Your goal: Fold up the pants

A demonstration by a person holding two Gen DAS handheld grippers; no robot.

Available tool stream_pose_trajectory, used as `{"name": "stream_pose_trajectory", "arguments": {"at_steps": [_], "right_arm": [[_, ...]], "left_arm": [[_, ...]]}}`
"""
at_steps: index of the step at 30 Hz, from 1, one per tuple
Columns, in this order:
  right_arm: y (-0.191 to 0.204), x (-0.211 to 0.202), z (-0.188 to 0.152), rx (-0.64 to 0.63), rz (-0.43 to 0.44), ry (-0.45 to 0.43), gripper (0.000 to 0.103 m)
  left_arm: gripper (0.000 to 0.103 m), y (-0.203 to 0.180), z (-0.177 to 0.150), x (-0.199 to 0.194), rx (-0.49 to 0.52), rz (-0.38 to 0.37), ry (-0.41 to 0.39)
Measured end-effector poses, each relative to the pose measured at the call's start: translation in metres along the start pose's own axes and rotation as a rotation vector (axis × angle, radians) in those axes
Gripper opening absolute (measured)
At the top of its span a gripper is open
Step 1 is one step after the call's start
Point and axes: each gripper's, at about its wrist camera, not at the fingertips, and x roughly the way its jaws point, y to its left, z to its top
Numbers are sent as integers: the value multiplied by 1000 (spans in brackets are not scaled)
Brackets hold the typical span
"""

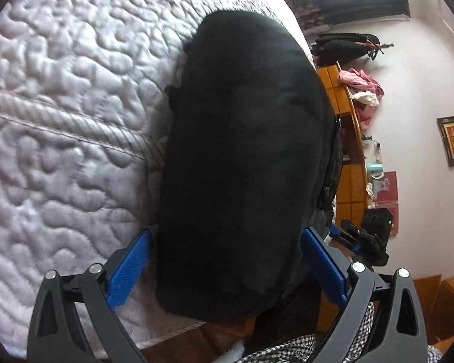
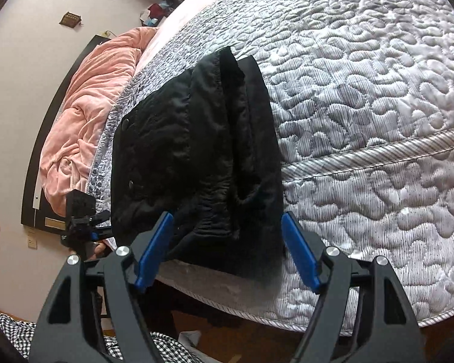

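Observation:
The black pants [image 1: 242,157] lie folded into a thick bundle on the quilted mattress [image 1: 63,96], near its edge. My left gripper [image 1: 227,257] is open, with its blue pads on either side of the bundle's near end, holding nothing. In the right wrist view the same bundle [image 2: 196,157] shows its stacked layers and snap buttons. My right gripper [image 2: 227,242] is open too, its pads straddling the bundle's near edge. The other gripper [image 2: 81,224] shows at the bundle's left.
A pink blanket [image 2: 87,115] lies bunched against the dark headboard [image 2: 36,181]. An orange shelf unit [image 1: 348,139] with clothes stands beside the bed. The mattress edge [image 2: 257,311] drops to a wooden floor. Checked fabric [image 2: 166,348] lies below the grippers.

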Motion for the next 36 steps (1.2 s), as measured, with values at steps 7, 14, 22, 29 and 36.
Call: {"name": "stream_pose_trajectory", "arguments": {"at_steps": [7,14,22,29,36], "right_arm": [[-13,8,2,34,-2,22,75],[-23,7,3,41,13,32,80],[-35,31,4,84,102,86,86],[-41,44,5,111,206,91,81],[-32,38,0,73,232,68,45]], "left_arm": [[80,-3,0,15,-4,11,4],[51,-2,-4,0,-9,3,-36],[57,-3,-3,6,-30,26,-44],[77,-18,5,30,-51,62,-48],[46,-30,4,20,-24,46,-61]]}}
